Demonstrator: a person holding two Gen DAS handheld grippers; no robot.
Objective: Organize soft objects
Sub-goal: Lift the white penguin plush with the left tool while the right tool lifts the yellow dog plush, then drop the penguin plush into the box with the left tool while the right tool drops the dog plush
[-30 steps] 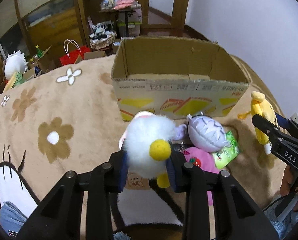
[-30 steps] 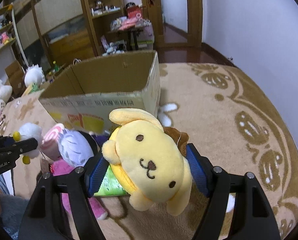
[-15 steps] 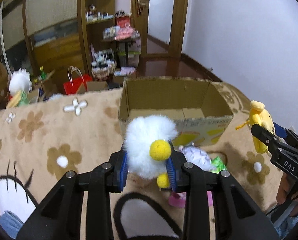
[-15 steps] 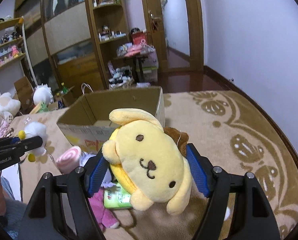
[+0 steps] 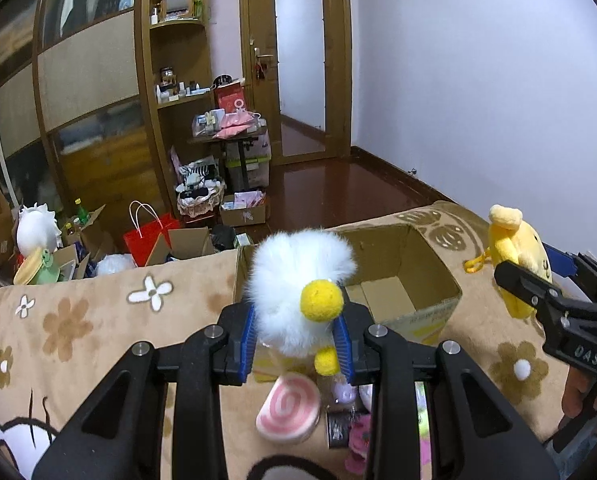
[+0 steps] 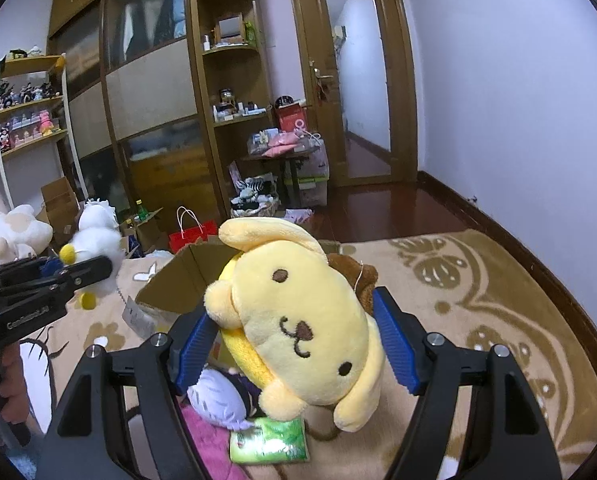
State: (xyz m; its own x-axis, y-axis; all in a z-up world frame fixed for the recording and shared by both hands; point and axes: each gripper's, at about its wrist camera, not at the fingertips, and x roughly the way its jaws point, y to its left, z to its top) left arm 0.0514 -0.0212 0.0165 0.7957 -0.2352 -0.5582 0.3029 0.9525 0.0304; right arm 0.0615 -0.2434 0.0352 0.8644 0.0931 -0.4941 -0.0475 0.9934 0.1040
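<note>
L tongs (image 5: 296,344) are clamped on a fluffy white chick toy (image 5: 298,296) w/ yellow beak, blue pads pressing both sides of its body; toy is held up off the blanket (image 5: 98,320), in front of the open cardboard box (image 5: 418,264). R tongs (image 6: 294,352) grip a yellow dog plush (image 6: 298,320), pads set wide on either side of its head, face turned toward the cam, brown bit behind its head. Also off the blanket.

In L wrist view the R tongs (image 5: 538,280) show at the right edge w/ the yellow plush seen side-on, a bit of hand (image 5: 574,396) below. In R wrist view the L tongs (image 6: 72,270) come in from the left edge w/ the white toy.

Box sits on the brown flower-pattern blanket, flaps open, inside looks empty as far as visible. Just in front of the box, nearer the cams, a small pile on the blanket: pink-white swirl roll plush (image 5: 288,408), lilac striped plush (image 6: 218,400), pink plush (image 6: 214,444), green packet (image 6: 270,440). Pile lies below both tongs, none of it touching them.

Beyond the blanket's far edge: red paper bag (image 5: 150,232), boxes, wooden shelving, door.
</note>
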